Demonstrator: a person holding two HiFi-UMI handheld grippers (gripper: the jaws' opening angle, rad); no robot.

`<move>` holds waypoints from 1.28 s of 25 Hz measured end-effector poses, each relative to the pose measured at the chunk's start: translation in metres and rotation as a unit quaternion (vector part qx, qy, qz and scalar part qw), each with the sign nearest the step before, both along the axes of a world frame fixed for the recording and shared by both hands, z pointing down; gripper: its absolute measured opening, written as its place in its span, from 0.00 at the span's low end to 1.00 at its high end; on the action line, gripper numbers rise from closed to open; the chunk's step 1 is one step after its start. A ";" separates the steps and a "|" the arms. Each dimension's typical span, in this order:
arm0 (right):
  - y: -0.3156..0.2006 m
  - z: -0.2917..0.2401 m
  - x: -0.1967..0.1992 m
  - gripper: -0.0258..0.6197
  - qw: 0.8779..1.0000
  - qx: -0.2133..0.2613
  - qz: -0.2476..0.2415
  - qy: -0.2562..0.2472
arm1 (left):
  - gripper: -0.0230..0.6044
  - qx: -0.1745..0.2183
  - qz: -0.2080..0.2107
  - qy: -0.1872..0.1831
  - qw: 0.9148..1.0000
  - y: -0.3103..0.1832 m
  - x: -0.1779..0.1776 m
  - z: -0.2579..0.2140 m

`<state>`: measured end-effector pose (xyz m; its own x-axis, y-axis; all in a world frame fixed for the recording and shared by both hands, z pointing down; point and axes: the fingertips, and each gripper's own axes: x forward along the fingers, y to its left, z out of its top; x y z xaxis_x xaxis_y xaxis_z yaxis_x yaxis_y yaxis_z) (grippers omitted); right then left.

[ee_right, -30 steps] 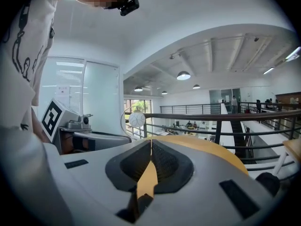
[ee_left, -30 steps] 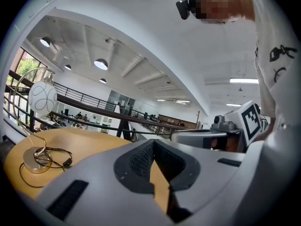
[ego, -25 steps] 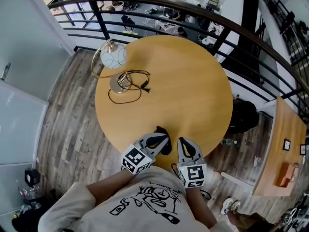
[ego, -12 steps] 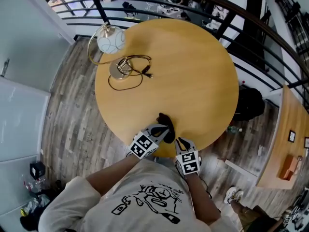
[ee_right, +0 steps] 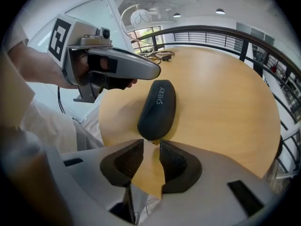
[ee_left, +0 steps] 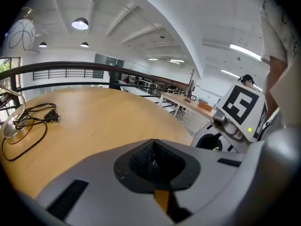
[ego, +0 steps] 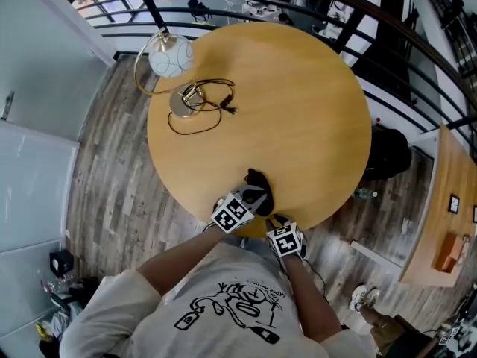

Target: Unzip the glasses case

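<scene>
Both tongs have edged forward to the glasses case [ee_right: 157, 108] since a second ago. One lamp [ego: 170, 57] and one coiled cable [ego: 201, 110] sit well apart on the surface [ego: 305, 103]. One case, by the near edge, long axis running away from the right tongs [ee_right: 150, 157], which are narrowly spread at its near end. Left tongs [ee_left: 154, 161] pressed together, overhanging it.

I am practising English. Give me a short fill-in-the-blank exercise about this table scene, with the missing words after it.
The glasses case is ___ in colour.
The fingers of the right gripper are ___, not shut.
The lamp stands on a ___ wooden table.
Missing words: black; open; round.
</scene>
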<state>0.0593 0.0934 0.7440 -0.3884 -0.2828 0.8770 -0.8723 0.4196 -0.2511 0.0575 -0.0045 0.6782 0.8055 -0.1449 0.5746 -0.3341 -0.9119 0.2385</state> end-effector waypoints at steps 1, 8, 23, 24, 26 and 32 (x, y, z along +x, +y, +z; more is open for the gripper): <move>0.001 0.003 -0.001 0.20 1.000 -0.007 -0.002 0.001 | 0.05 0.003 0.003 -0.004 1.000 -0.001 0.002 0.001; 0.000 0.024 -0.011 0.20 1.000 -0.020 -0.020 0.006 | 0.05 0.004 0.036 -0.052 0.998 -0.002 0.008 0.024; -0.001 0.038 -0.013 0.09 0.998 -0.012 -0.061 0.010 | 0.05 0.014 0.061 -0.060 0.996 0.002 0.008 0.035; 0.000 0.039 -0.013 0.09 0.998 -0.012 -0.061 0.009 | 0.05 0.016 0.064 -0.062 0.996 0.003 0.008 0.035; 0.001 0.039 -0.012 0.08 0.998 -0.011 -0.061 0.011 | 0.05 0.019 0.069 -0.066 0.995 0.005 0.009 0.036; -0.001 0.036 -0.009 0.08 0.997 -0.006 -0.066 0.030 | 0.05 0.018 0.080 -0.070 0.994 0.003 0.008 0.037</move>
